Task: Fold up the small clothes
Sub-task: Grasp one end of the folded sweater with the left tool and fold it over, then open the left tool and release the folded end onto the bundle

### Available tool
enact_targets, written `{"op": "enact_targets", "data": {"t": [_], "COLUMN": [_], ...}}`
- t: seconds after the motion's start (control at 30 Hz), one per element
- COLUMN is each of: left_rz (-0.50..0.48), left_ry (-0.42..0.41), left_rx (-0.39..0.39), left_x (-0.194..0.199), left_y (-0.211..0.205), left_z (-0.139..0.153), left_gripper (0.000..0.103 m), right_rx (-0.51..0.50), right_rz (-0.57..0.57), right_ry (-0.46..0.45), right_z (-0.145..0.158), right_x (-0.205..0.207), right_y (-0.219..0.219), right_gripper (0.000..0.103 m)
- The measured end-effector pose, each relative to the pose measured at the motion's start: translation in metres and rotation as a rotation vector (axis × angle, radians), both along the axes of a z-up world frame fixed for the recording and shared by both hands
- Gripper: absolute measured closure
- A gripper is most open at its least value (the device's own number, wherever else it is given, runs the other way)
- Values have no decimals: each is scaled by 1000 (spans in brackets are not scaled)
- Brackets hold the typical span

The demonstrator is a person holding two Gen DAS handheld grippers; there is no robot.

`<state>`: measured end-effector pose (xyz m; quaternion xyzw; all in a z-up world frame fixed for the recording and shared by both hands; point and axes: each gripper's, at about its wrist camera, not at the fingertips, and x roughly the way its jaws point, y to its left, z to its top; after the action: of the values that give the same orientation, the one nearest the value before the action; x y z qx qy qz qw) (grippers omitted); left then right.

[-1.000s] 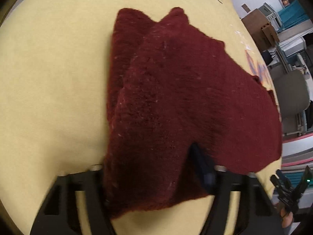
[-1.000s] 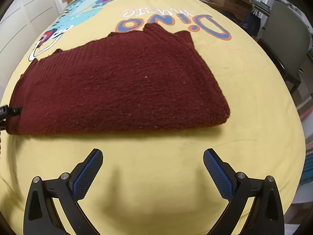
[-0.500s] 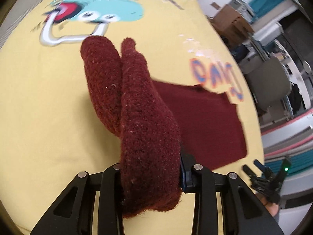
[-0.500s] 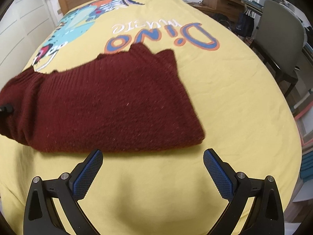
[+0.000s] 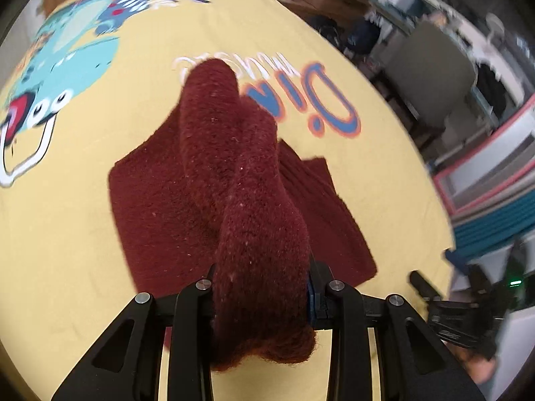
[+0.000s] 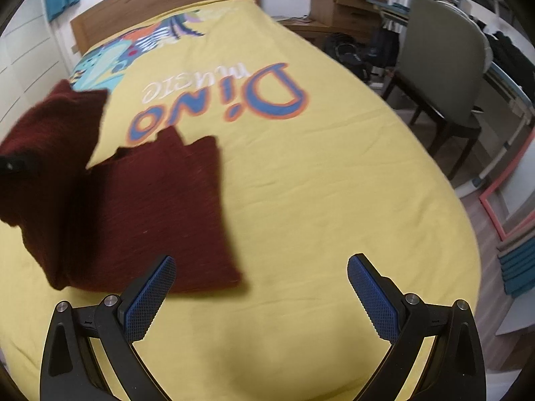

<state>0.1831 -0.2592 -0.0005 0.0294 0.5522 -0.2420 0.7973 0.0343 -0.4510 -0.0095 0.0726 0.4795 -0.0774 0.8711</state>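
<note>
A dark red knitted garment [image 5: 240,173] lies on the yellow bedspread [image 5: 67,234]. My left gripper [image 5: 264,300] is shut on one end of it and holds that end lifted, arching over the part still flat on the bed. In the right wrist view the garment [image 6: 150,207] lies at the left with its lifted end raised at the far left. My right gripper [image 6: 259,284] is open and empty, just right of the garment's near corner. It also shows in the left wrist view [image 5: 461,310] at the lower right.
The bedspread carries a dinosaur print [image 6: 110,56] and "Dino" lettering [image 6: 234,100]. A wooden headboard [image 6: 160,6] is at the far end. A grey chair [image 6: 441,67] and wooden furniture [image 6: 344,3] stand beyond the bed's right edge.
My left gripper has lifted the garment's end and carried it over toward the other side. The right gripper has drawn back to the right and stayed open.
</note>
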Motion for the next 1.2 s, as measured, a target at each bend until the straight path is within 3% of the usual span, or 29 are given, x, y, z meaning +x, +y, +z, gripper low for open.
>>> {"op": "enact_targets", "data": {"t": [0.07,0.23,0.4,0.57,0.63,0.7,0.73,0.9,1.1,1.2], "left_rz": [-25,-19,4,57,65,63,64,90,175,193], "left_ry": [12,19,26,77,78,65,62,30,10,-14], "left_rx": [56,177,187,125,116,103,97,-7,-172,-146], "left_x": [-5,-11,-10,-3,0,-3,-4,-13,-27,-33], "left_y": [-23,-36,-37,-22,-22,-18,-16,14,70,94], "left_z": [-22,-65,-74,-67,-61,-51,-48,-18,14,16], "left_gripper": [76,72,62,50,39,13,8,1,1,1], "right_rx": [8,-2,22,24,24,24,24,28,54,60], "right_rz": [-3,-16,-26,-29,-31,-31,-30,-22,47,104], "right_ry": [8,79,128,143,142,140,139,119,34,25], "right_z": [-3,-25,-47,-52,-52,-50,-50,-41,-5,16], "right_x": [-1,-5,-9,-11,-11,-11,-10,-9,2,20], "right_y": [-8,-20,-25,-27,-27,-27,-27,-26,-8,9], "right_gripper": [1,1,1,1,1,1,1,1,1,1]}}
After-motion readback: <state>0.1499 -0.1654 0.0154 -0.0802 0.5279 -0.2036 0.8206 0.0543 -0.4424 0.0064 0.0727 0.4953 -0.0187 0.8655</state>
